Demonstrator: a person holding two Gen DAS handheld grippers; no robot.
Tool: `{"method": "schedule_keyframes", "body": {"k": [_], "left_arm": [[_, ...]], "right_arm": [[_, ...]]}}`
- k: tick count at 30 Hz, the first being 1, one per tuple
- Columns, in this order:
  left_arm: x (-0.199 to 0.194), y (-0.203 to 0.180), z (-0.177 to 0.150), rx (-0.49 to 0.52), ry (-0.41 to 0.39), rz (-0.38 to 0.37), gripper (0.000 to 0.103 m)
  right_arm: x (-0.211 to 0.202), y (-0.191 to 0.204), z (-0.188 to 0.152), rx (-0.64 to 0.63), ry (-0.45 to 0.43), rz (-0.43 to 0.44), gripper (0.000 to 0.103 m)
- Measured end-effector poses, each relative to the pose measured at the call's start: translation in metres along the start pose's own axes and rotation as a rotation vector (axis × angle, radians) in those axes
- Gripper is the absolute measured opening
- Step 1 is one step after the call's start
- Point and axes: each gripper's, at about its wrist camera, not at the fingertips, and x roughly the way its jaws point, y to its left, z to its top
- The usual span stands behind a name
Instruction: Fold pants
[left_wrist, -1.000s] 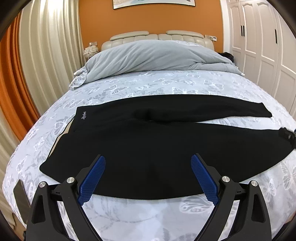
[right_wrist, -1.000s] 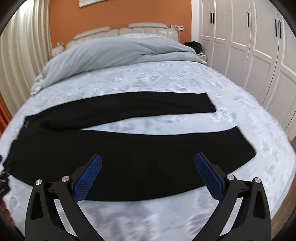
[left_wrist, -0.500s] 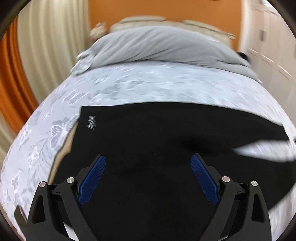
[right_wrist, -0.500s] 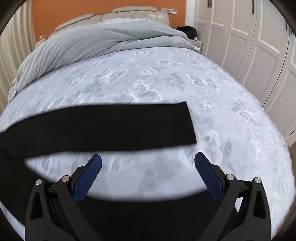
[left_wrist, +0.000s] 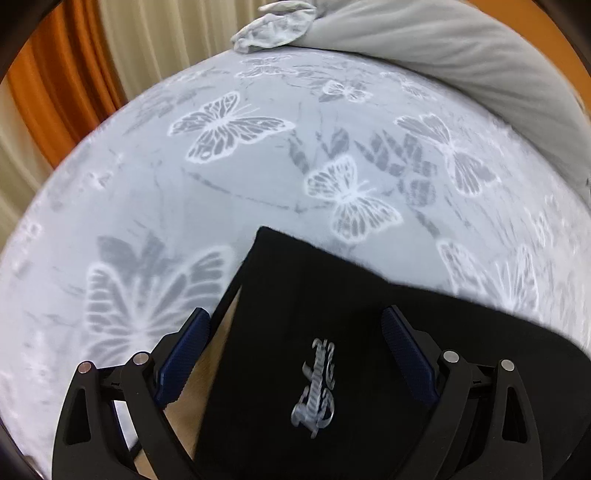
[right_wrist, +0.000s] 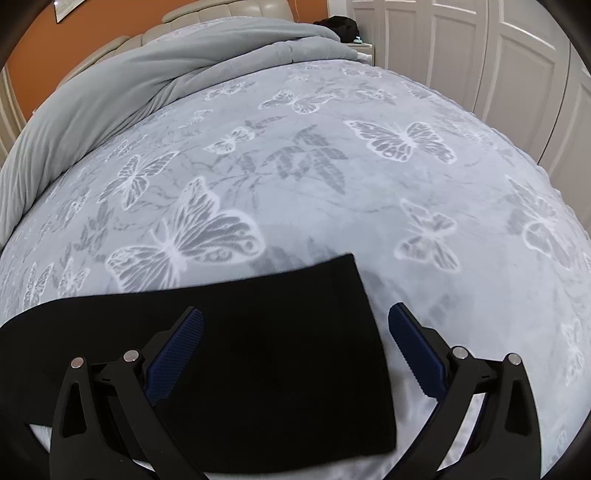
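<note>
The left hand-held gripper and right hand-held gripper are being held wide open and empty over the black pants lying on the bed, waistband and cuff apparently being lined up for pinching next.

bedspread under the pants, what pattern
Pale grey bedspread with white butterflies and grey leaves; right wrist view.

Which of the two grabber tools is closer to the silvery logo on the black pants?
Left. The left gripper hovers open right over the silver logo at the waist end of the pants. The right gripper is open over a leg cuff; no logo shows there.
</note>
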Motion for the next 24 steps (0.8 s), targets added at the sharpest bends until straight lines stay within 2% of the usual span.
{"method": "schedule_keyframes", "body": {"k": [2,3,4,5,6,7,8,12,15,17,21,24], "left_arm": [[0.004,-0.004,0.001,0.011,0.003,-0.004,0.089],[0.004,-0.005,0.001,0.015,0.000,-0.001,0.084],[0.003,-0.005,0.002,0.014,-0.005,-0.012,0.080],[0.002,-0.007,0.002,0.014,-0.008,-0.019,0.067],[-0.002,-0.009,0.002,0.023,-0.013,-0.034,0.031],[-0.004,-0.012,0.004,0.025,-0.012,-0.055,0.018],[-0.007,-0.013,0.004,0.017,-0.003,-0.080,0.016],[-0.042,-0.022,0.001,0.025,-0.069,-0.096,0.012],[-0.095,-0.011,-0.005,0.012,-0.112,-0.204,0.012],[-0.131,-0.003,-0.014,0.030,-0.145,-0.249,0.012],[-0.203,0.029,-0.059,0.101,-0.188,-0.300,0.012],[-0.229,0.053,-0.099,0.144,-0.185,-0.298,0.012]], "right_arm": [[0.010,0.003,0.002,-0.010,0.019,0.003,0.098],[0.014,0.007,0.001,-0.015,0.027,0.007,0.097],[0.016,0.010,0.000,-0.025,0.023,0.001,0.084],[0.015,0.012,-0.001,-0.038,0.012,-0.009,0.071],[0.012,0.013,-0.002,-0.041,0.000,-0.002,0.044],[0.008,0.011,-0.002,-0.025,-0.004,0.047,0.030],[0.000,0.009,-0.001,0.003,-0.009,0.114,0.012],[-0.051,0.021,-0.004,-0.070,-0.096,0.124,0.012],[-0.108,0.022,-0.010,-0.111,-0.177,0.175,0.012],[-0.147,0.020,-0.021,-0.143,-0.221,0.193,0.012],[-0.208,-0.001,-0.062,-0.185,-0.265,0.213,0.013],[-0.226,-0.024,-0.102,-0.196,-0.261,0.197,0.013]]}}
